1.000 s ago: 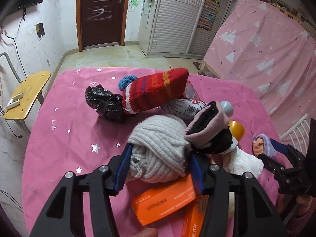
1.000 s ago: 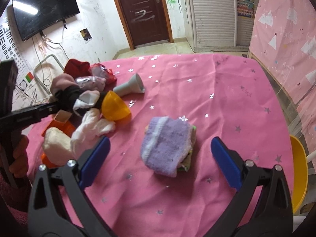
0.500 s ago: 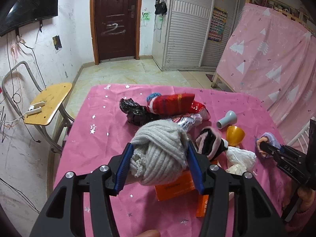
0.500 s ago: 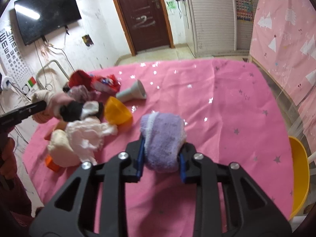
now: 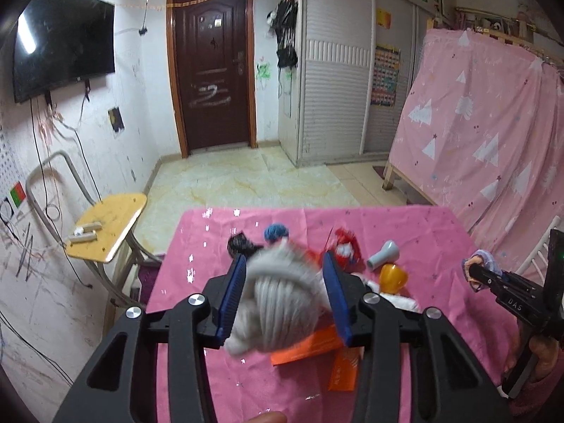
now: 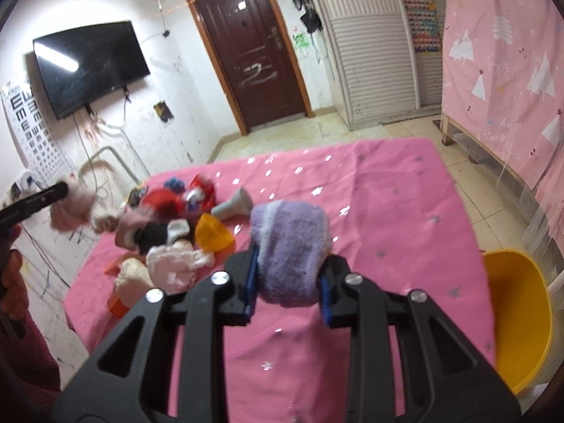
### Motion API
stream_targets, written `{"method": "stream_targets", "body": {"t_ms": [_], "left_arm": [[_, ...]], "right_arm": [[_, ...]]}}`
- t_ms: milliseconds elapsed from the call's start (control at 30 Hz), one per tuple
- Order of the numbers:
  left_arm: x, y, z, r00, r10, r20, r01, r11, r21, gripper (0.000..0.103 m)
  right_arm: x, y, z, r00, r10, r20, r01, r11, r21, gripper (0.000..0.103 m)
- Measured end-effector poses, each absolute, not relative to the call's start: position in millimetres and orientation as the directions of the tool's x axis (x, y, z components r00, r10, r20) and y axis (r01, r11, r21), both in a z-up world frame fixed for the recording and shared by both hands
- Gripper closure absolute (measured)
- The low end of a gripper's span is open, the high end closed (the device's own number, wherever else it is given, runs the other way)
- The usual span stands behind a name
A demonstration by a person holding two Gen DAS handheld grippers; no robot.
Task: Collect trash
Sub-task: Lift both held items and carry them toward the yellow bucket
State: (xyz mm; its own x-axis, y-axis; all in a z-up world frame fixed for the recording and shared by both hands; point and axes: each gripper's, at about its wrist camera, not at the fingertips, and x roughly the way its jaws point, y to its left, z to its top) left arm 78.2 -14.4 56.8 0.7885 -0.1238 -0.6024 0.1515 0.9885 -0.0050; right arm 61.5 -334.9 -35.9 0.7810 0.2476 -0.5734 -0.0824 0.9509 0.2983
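My left gripper (image 5: 283, 299) is shut on a grey knitted sock ball (image 5: 282, 303) and holds it lifted above the pink table (image 5: 197, 246). My right gripper (image 6: 287, 282) is shut on a purple knitted sock bundle (image 6: 290, 246), also lifted above the table (image 6: 387, 211). The right gripper with the purple bundle also shows at the right edge of the left wrist view (image 5: 481, 269). On the table lies a heap: red snack wrapper (image 6: 201, 192), orange cup (image 6: 211, 234), grey funnel (image 6: 234, 204), white crumpled cloth (image 6: 176, 264), orange boxes (image 5: 310, 349).
A yellow bin (image 6: 514, 317) stands off the table's right edge. A yellow chair (image 5: 105, 225) stands left of the table. A black bag (image 5: 241, 243) and a blue pompom (image 5: 276, 232) lie at the far side of the heap.
The right gripper closed on the purple bundle and lifted it. The left gripper raised the grey sock ball up and away from the heap.
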Motion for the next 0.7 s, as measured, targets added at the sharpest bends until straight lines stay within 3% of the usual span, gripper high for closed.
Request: {"method": "stream_targets", "body": {"t_ms": [133, 300, 367, 400, 433, 567, 633, 700], "left_arm": [[71.7, -40.2, 76.4, 0.820, -0.135, -0.556, 0.192, 0.980, 0.046, 0.066], [88.6, -46.3, 65.3, 0.757, -0.122, -0.642, 0.187, 0.982, 0.034, 0.065], [96.0, -35.0, 54.7, 0.736, -0.075, -0.673, 0.141, 0.989, 0.045, 0.046], [98.8, -28.3, 51.3, 0.729, -0.055, -0.682, 0.123, 0.991, 0.051, 0.026], [103.3, -17.8, 47.0, 0.727, -0.016, -0.686, 0.084, 0.994, 0.065, 0.016], [127.6, 41.4, 24.6, 0.675, 0.131, -0.726, -0.114, 0.991, 0.073, 0.015], [138.2, 72.7, 6.1, 0.617, 0.137, -0.775, -0.172, 0.984, 0.037, 0.015], [138.7, 88.2, -13.3, 0.577, 0.067, -0.814, -0.160, 0.987, -0.031, 0.015]], "right_arm": [[54.5, -354.0, -30.1, 0.805, 0.223, -0.550, -0.053, 0.950, 0.309, 0.077], [49.6, -362.4, -32.5, 0.802, 0.228, -0.552, -0.051, 0.947, 0.317, 0.077], [51.0, -363.6, -32.9, 0.800, 0.232, -0.554, -0.053, 0.946, 0.319, 0.077], [51.6, -364.7, -33.5, 0.801, 0.233, -0.552, -0.054, 0.945, 0.322, 0.077], [52.3, -365.8, -33.9, 0.802, 0.236, -0.549, -0.056, 0.944, 0.325, 0.077], [56.5, -364.2, -34.6, 0.799, 0.252, -0.545, -0.073, 0.942, 0.327, 0.077], [58.1, -361.9, -37.0, 0.794, 0.253, -0.553, -0.076, 0.944, 0.322, 0.077], [58.2, -360.7, -38.2, 0.790, 0.249, -0.560, -0.075, 0.946, 0.316, 0.077]]}}
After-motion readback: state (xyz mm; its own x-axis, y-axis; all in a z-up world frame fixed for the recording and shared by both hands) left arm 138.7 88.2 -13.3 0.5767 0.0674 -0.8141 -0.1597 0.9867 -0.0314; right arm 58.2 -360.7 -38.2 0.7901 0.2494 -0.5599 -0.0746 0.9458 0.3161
